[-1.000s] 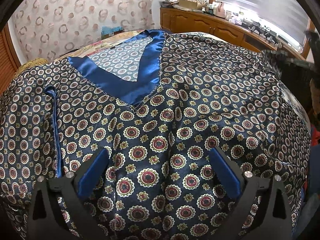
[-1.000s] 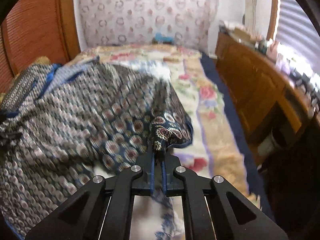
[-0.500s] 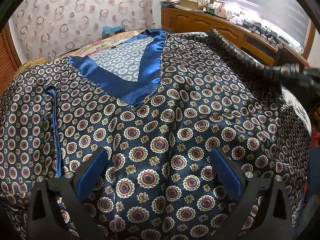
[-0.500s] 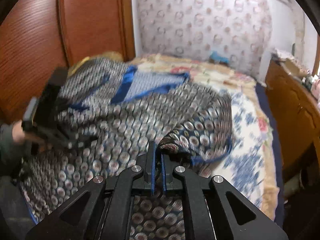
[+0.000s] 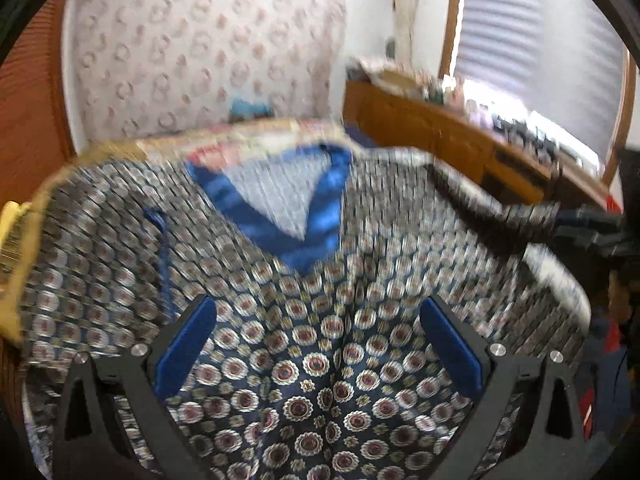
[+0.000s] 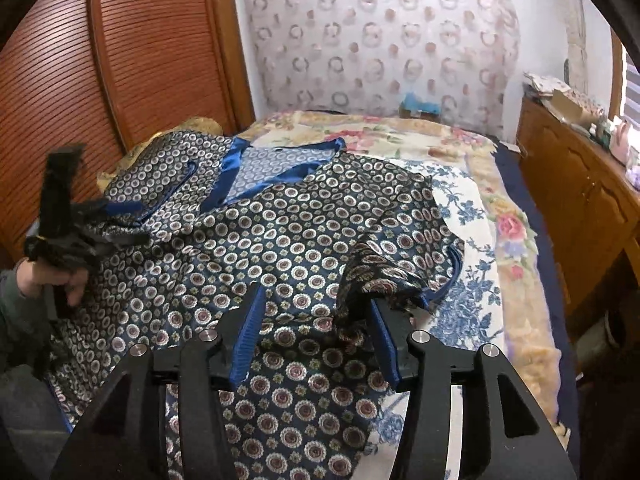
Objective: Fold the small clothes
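A dark navy top with round medallion print and a bright blue V collar lies spread on the bed [image 5: 316, 280] [image 6: 280, 232]. Its right sleeve [image 6: 396, 268] is folded in over the body and drapes against my right gripper's right finger. My right gripper [image 6: 316, 320] is open above the shirt's lower right part, with nothing between its pads. My left gripper [image 5: 316, 336] is open over the shirt's lower middle; it also shows held in a hand at the left of the right wrist view [image 6: 68, 232]. The left wrist view is blurred.
The bed has a floral blanket [image 6: 508, 216] showing right of the shirt. A slatted wooden door [image 6: 100, 80] stands at the left. A wooden dresser [image 6: 580, 184] with clutter runs along the right wall. A patterned headboard wall [image 6: 380, 48] is behind.
My right gripper opened and let go of the sleeve, which now lies folded across the shirt. My left gripper lifted and tilted up, blurring its view.
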`<action>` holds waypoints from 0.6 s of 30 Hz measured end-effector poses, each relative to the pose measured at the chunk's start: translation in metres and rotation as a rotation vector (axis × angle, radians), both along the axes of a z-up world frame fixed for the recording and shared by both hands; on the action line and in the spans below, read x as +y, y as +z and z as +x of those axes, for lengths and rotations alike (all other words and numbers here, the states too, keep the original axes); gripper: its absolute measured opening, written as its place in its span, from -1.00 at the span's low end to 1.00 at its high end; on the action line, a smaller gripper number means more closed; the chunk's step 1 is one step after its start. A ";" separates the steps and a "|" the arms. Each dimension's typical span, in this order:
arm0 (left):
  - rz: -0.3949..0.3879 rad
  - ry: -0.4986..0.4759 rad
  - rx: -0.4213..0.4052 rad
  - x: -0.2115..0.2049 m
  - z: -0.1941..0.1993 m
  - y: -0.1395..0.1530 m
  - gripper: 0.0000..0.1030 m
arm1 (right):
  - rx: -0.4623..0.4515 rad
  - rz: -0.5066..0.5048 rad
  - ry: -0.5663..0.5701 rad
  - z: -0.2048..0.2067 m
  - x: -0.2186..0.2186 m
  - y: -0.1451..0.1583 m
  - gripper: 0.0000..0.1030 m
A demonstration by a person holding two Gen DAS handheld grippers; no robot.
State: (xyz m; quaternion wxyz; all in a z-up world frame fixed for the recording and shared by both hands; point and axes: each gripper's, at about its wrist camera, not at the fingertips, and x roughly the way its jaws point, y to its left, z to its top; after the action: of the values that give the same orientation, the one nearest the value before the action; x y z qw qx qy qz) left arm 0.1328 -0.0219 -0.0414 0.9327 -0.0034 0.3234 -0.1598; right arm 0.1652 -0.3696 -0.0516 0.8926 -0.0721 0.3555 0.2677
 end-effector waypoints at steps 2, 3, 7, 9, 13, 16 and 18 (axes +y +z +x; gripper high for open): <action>-0.007 0.023 -0.046 0.004 -0.011 0.016 1.00 | -0.006 -0.020 -0.011 -0.005 -0.004 0.002 0.02; -0.010 0.029 -0.058 0.005 -0.013 0.021 1.00 | 0.000 -0.021 -0.018 -0.007 -0.007 0.003 0.02; -0.033 0.028 -0.095 0.004 -0.025 0.039 1.00 | -0.009 -0.021 -0.059 -0.010 -0.025 0.008 0.05; -0.044 0.018 -0.103 -0.001 -0.028 0.044 1.00 | -0.003 -0.020 -0.095 -0.002 -0.031 0.008 0.06; -0.058 -0.005 -0.107 -0.012 -0.029 0.048 1.00 | 0.030 -0.001 -0.158 0.030 -0.043 -0.005 0.06; -0.043 -0.023 -0.107 -0.021 -0.032 0.048 1.00 | 0.088 0.015 -0.197 0.056 -0.050 -0.020 0.06; -0.034 -0.031 -0.112 -0.024 -0.035 0.050 1.00 | 0.126 0.014 -0.221 0.072 -0.052 -0.032 0.03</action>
State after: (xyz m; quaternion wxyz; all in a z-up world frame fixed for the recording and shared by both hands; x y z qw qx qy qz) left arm 0.0980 -0.0464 0.0081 0.9466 -0.0053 0.2679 -0.1794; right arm 0.2371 -0.4213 -0.0832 0.8931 -0.0095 0.4146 0.1744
